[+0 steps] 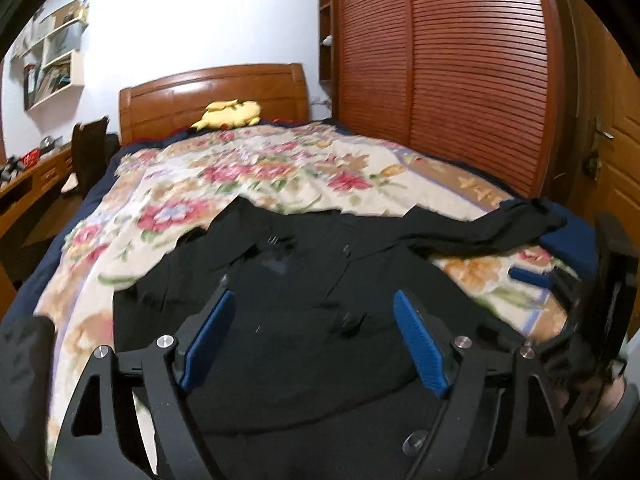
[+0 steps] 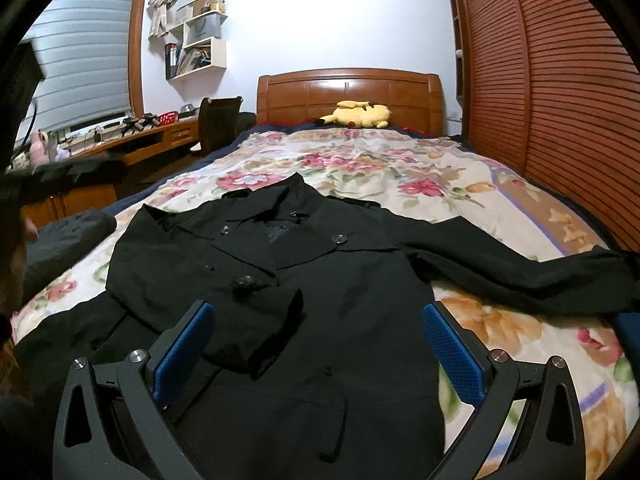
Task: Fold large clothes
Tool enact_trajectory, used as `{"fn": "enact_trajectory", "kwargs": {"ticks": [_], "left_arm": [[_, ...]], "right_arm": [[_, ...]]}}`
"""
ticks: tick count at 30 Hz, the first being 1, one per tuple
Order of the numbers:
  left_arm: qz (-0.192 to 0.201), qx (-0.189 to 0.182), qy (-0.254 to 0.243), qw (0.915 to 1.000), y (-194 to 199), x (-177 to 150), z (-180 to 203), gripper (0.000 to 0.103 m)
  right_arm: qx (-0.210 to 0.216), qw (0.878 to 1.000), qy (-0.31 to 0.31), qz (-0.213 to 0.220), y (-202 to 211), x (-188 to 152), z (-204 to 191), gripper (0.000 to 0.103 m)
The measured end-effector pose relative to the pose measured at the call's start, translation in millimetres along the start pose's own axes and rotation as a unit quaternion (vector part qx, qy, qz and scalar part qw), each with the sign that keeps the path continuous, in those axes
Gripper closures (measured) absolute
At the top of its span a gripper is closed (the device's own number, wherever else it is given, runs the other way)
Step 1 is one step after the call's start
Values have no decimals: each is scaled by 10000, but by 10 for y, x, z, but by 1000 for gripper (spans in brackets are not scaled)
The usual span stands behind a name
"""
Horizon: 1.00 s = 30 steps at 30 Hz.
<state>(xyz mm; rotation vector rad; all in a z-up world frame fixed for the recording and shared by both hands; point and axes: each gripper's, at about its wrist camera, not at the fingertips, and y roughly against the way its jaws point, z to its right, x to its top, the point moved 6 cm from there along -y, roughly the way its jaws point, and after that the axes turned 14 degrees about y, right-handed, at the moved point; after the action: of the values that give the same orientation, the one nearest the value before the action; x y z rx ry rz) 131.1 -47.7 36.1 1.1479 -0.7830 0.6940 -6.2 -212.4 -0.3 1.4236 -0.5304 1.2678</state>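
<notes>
A black coat lies front up on the floral bedspread, collar toward the headboard. Its left sleeve is folded across the chest; its right sleeve stretches out toward the wardrobe side. The coat also shows in the left wrist view, sleeve out to the right. My left gripper is open and empty above the coat's body. My right gripper is open and empty above the coat's lower front. The right gripper's body shows at the left view's right edge.
A yellow plush toy lies by the wooden headboard. A slatted wardrobe runs along the bed's right side. A desk and chair stand to the left. A dark garment lies at the bed's left edge.
</notes>
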Motion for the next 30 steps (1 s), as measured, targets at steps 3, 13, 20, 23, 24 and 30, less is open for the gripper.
{"fn": "enact_trajectory", "kwargs": {"ticks": [3, 13, 20, 23, 24, 30], "left_arm": [[2, 114, 125, 9999, -3, -204, -197, 20], [-28, 457, 602, 9971, 33, -637, -726, 20], [-65, 641, 569, 9963, 33, -839, -929, 20], [-121, 645, 597, 9961, 12, -890, -980, 20], [-117, 652, 589, 9961, 14, -898, -985, 20], [-102, 701, 485, 9963, 11, -960, -972, 20]], "right_arm": [[59, 10000, -8, -6, -19, 16, -2, 0], [546, 9977, 152, -360, -501, 145, 9, 5], [807, 9906, 494, -986, -856, 37, -90, 13], [867, 9885, 476, -1142, -966, 3, -47, 16], [880, 9879, 468, -1191, -1002, -10, -32, 18], [1070, 9834, 427, -1401, -1095, -57, -8, 52]]}}
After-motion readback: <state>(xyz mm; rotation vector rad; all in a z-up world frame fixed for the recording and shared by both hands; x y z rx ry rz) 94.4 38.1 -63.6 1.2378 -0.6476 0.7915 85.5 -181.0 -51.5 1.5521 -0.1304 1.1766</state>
